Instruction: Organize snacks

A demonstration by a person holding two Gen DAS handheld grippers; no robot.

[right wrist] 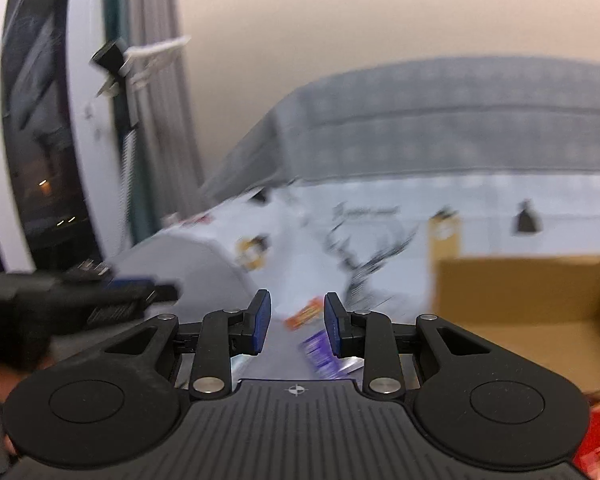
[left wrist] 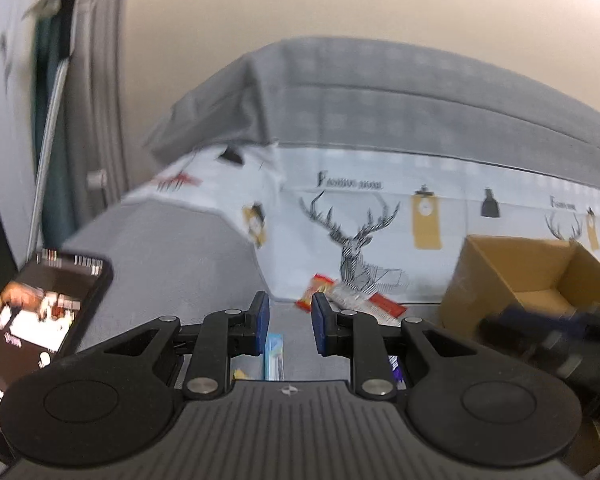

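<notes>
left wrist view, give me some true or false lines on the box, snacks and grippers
1. The cardboard box is open and stands right of the red snack packet. True.
2. The left gripper clamps the red packet. False: nothing is between its pads; the packet lies beyond them.
3. A phone with a lit screen sits at the left. True.
4. The cloth behind the packet is plain. False: it bears a deer print.
5. The right gripper holds the box. False: its pads hold nothing.
</notes>
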